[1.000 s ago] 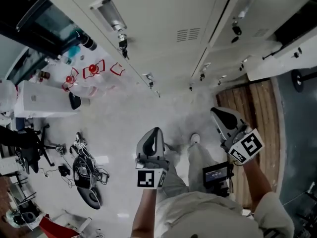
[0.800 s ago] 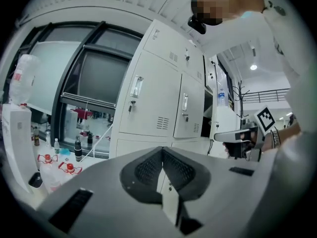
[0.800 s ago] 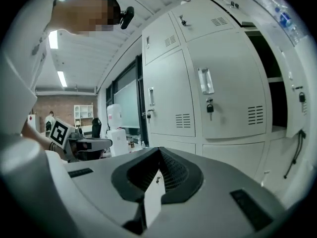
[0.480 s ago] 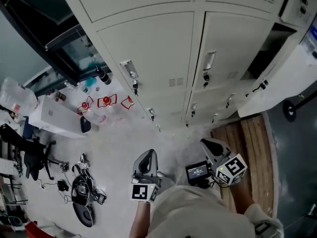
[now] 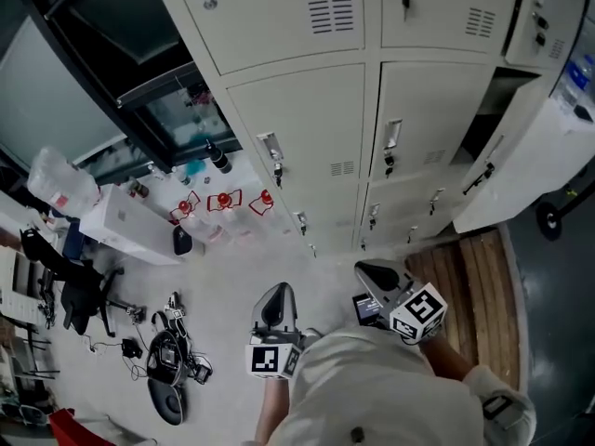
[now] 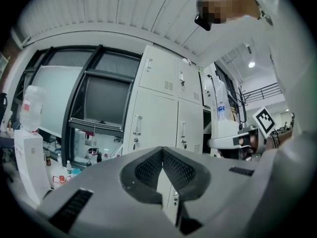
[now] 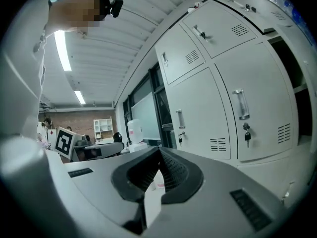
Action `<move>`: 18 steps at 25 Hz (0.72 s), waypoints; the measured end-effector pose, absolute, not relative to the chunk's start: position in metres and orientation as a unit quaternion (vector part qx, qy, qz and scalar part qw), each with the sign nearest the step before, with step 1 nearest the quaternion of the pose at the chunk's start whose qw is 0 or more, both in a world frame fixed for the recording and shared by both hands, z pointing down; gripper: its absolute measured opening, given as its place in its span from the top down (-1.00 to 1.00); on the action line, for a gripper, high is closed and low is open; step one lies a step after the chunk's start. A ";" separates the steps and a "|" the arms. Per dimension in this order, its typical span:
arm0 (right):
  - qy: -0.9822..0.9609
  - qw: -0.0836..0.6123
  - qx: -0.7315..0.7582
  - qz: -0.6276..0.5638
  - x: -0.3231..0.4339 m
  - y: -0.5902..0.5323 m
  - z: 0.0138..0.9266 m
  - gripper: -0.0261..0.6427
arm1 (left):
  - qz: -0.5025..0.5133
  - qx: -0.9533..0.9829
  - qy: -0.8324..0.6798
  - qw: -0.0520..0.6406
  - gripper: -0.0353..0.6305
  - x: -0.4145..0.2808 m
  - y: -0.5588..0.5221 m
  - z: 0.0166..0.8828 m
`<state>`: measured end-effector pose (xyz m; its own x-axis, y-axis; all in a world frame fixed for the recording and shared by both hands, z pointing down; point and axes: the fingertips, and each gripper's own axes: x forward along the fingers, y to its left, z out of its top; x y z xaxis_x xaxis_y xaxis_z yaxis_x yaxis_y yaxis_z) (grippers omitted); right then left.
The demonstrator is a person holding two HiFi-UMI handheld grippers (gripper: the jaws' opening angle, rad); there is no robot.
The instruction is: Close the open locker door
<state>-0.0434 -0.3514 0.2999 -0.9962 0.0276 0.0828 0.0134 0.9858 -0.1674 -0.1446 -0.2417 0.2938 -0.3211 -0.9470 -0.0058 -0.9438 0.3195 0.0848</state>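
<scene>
Both grippers are clamped shut with nothing in them. The left gripper [image 5: 279, 292] and the right gripper [image 5: 369, 272] each show their ribbed pads meeting at the tips in their own views, and both face the bank of pale grey metal lockers [image 5: 302, 124]. What I'm after, the open white metal locker door [image 5: 535, 151], stands at the right end of that bank. It is swung out from its dark compartment [image 5: 493, 110], tall axis upright, free edge farthest from the locker fronts. It lies ahead and to the right of both grippers, well apart from them. My right gripper is plainly the nearer, so I judge it should do the pushing, meeting the door near its free edge and pressing it back toward the bank.
</scene>
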 end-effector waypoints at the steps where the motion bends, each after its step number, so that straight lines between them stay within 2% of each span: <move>1: -0.996 0.041 -0.012 0.082 -0.046 -0.348 0.296 0.84 | -0.038 0.584 -0.811 0.021 0.87 -0.144 -0.241 0.291; 11: -0.997 0.010 0.019 0.067 -0.059 -0.331 0.263 0.84 | -0.055 0.615 -0.787 -0.011 0.87 -0.151 -0.241 0.256; 18: -0.997 0.021 0.036 0.070 -0.061 -0.309 0.270 0.84 | -0.071 0.628 -0.775 -0.009 0.87 -0.158 -0.231 0.255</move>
<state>-0.0615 -0.3092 0.2697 -0.9966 -0.0681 0.0459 -0.0738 0.9877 -0.1379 -0.1579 -0.2308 0.2552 -0.2101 -0.9722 -0.1035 -0.9748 0.2002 0.0985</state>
